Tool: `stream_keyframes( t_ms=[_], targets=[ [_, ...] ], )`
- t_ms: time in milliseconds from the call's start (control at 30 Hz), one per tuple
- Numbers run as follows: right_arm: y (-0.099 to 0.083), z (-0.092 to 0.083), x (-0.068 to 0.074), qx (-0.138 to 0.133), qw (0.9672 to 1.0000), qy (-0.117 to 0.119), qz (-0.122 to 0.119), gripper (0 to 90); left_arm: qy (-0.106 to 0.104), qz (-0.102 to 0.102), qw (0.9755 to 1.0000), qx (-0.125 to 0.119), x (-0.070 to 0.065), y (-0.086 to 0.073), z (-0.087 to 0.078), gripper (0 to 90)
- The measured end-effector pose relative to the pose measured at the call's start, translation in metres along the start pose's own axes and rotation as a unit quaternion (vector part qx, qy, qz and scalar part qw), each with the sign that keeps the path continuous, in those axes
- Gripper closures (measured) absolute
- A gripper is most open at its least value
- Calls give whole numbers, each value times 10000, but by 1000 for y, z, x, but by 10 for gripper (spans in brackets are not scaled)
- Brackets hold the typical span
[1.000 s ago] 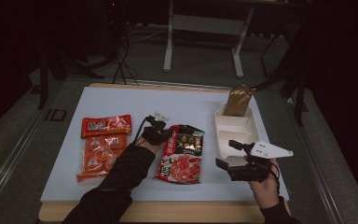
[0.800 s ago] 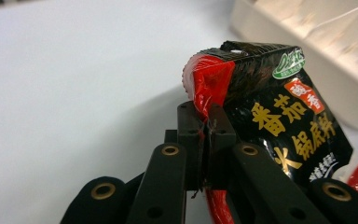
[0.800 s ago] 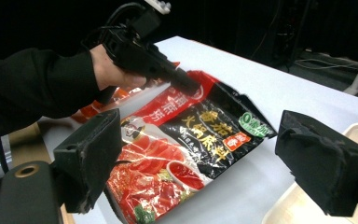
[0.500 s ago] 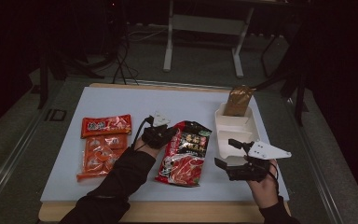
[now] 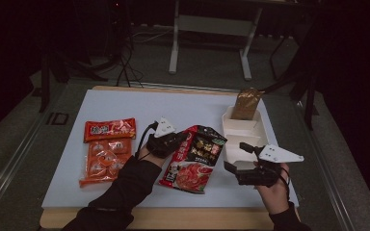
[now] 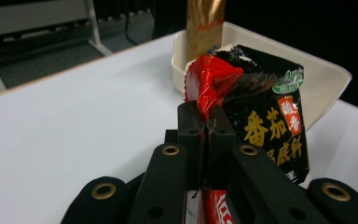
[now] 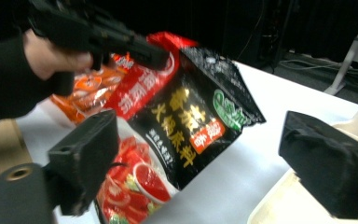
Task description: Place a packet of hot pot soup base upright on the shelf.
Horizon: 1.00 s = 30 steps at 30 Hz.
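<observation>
White-topped table (image 5: 139, 103) in a dark room. At 3 o'clock, a white rectangular plastic tray (image 5: 241, 137). At centre, a glossy black-and-red soup-base pouch (image 5: 195, 159), its upper edge raised off the table, pinched by the fully closed left gripper (image 5: 177, 142). At 4 o'clock, the right gripper (image 5: 238, 159) with jaws wide apart, holding nothing.

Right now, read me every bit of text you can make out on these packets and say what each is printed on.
"番茄": large gold characters on the black and red pouch.
"酸香": on the small orange patch on that pouch.
"底料": gold, below "番茄", partly cut off.
Green round badge on the pouch: too blurred to read.
Gold packet in the white tray: red lettering, too blurred.
Orange packets: white characters, too small.
</observation>
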State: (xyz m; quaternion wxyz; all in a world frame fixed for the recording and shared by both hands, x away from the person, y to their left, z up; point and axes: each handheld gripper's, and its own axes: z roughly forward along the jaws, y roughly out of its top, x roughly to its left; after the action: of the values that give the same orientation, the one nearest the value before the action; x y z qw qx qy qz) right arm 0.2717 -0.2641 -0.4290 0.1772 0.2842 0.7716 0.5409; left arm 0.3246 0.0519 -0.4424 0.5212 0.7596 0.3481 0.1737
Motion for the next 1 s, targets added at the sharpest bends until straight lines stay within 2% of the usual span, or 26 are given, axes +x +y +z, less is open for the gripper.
stream_keyframes(
  t_ms=[33,100,133,267,367,400,467,500,567,600,667,733,800,867,900,933,1000],
  targets=[
    [0,0,1,-32,10000,-33,-23,100,-122,-38,9999,-90,-1,1,-2,880],
    [1,1,2,-11,10000,19,46,100,-198,-26,9996,-181,-3,3,-7,880],
    [1,1,3,-34,10000,-1,63,100,-300,-59,9993,-218,-3,5,-9,880],
    [3,2,2,-52,9998,80,159,133,-347,-188,9985,-389,-4,7,-16,878],
    [5,4,3,-68,9999,14,146,147,-474,-343,9968,-540,-3,7,-20,878],
    [6,5,3,-76,9998,33,193,147,-587,-399,9956,-608,-2,7,-21,878],
    [9,7,1,-70,9997,17,213,167,-630,-485,9945,-680,-3,8,-22,878],
    [10,9,-2,-18,9997,4,231,219,-744,-539,9931,-729,-3,7,-23,877],
    [12,10,-5,7,9997,-35,255,276,-771,-540,9923,-805,-5,6,-23,877],
    [13,12,-6,71,9996,39,286,314,-866,-559,9911,-839,-6,6,-23,877],
    [13,15,-7,123,9994,92,319,337,-857,-570,9904,-919,-9,6,-22,877],
    [14,18,-9,99,9983,319,485,394,-906,-618,9890,-991,-10,7,-22,876],
    [16,19,-10,52,9971,470,590,448,-898,-663,9884,-1030,-11,7,-22,877],
    [19,18,-11,-31,9955,601,737,626,-924,-637,9880,-1058,-13,6,-21,877],
    [20,17,-11,-71,9949,644,769,628,-924,-658,9875,-1090,-13,6,-21,876],
    [22,17,-12,-83,9942,711,806,670,-947,-592,9880,-1066,-14,6,-21,876],
    [25,16,-11,-69,9949,657,756,700,-916,-629,9876,-1107,-14,4,-22,877]
  ],
)
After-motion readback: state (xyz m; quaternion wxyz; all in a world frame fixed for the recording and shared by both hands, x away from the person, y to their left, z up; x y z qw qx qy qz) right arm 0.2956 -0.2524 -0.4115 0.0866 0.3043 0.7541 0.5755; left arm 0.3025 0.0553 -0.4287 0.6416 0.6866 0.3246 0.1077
